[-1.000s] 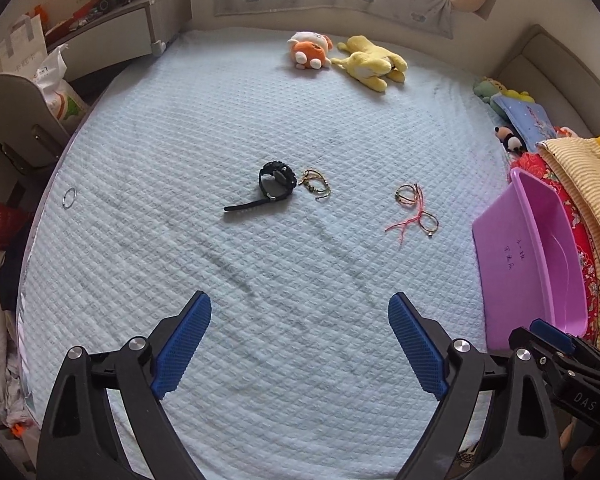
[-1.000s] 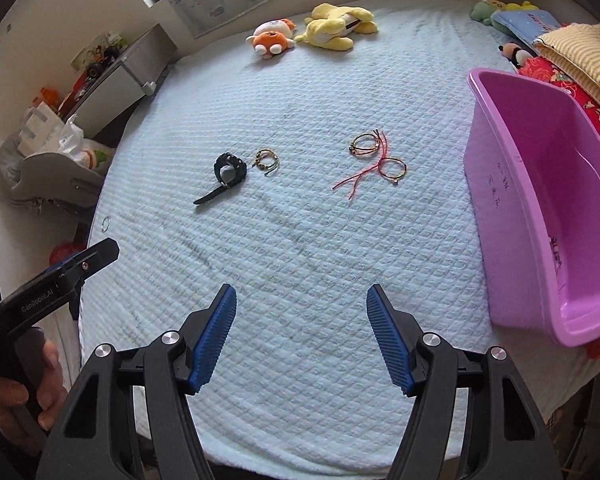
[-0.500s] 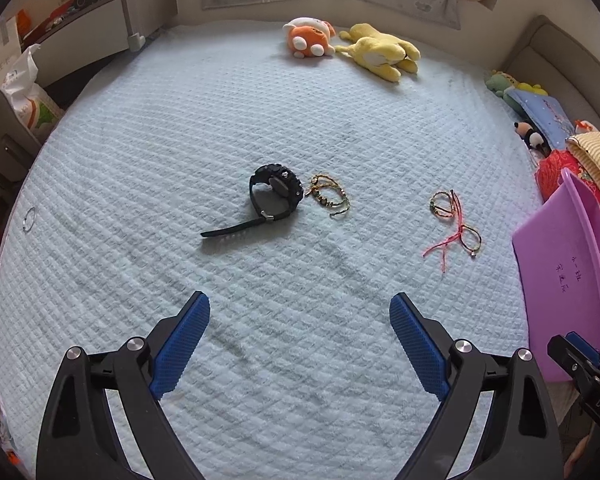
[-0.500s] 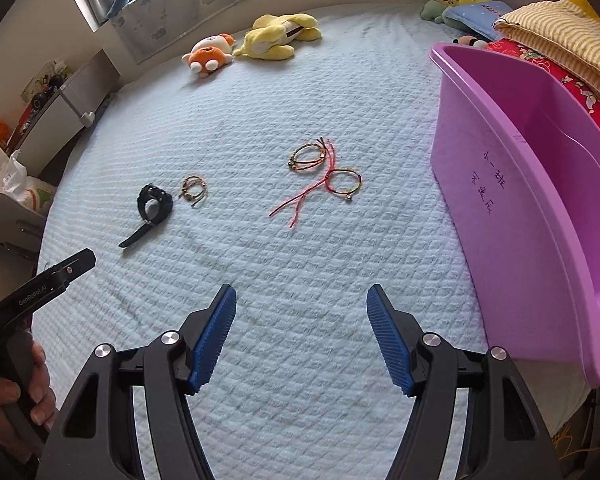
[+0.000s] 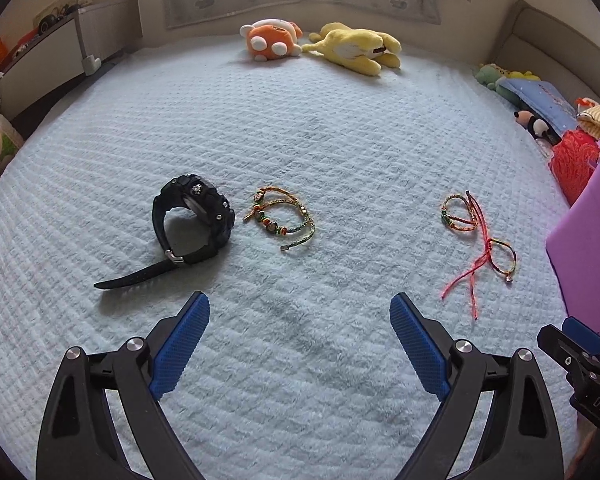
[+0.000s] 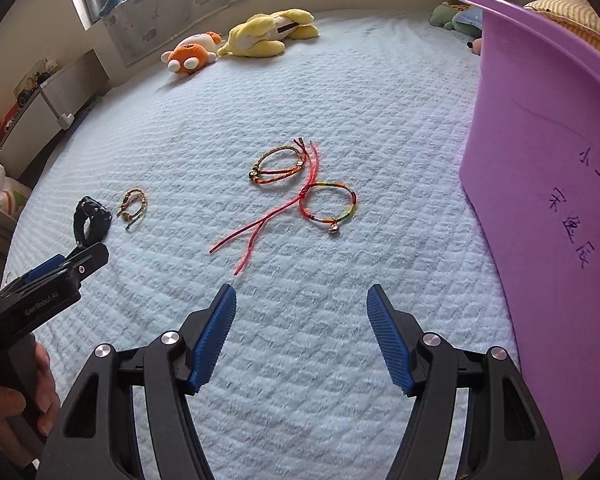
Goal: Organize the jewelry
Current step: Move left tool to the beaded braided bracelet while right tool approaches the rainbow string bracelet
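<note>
On the pale blue quilted bed lie a black wristwatch (image 5: pixel 192 216), a beaded gold-green bracelet (image 5: pixel 282 220) beside it, and further right a pair of braided bracelets (image 5: pixel 460 212) and a red-cord bracelet (image 5: pixel 498 258). My left gripper (image 5: pixel 300 312) hovers open just short of the watch and beaded bracelet, nothing between its blue pads. In the right wrist view the red-cord bracelet (image 6: pixel 328 208) and braided bracelets (image 6: pixel 278 166) lie ahead of my open, empty right gripper (image 6: pixel 302 304). The watch (image 6: pixel 90 218) sits far left there, behind the left gripper's body.
A tall purple plastic bin (image 6: pixel 548 184) stands at the bed's right edge, close to my right gripper. Orange (image 5: pixel 272 38) and yellow (image 5: pixel 356 50) plush toys lie at the far side. A grey cabinet (image 5: pixel 60 52) stands off the bed's left. A hand (image 6: pixel 16 408) holds the left tool.
Both grippers have dropped and moved forward toward the bed, so the watch, bracelets and purple bin look much larger and nearer. The jaws have kept the same width.
</note>
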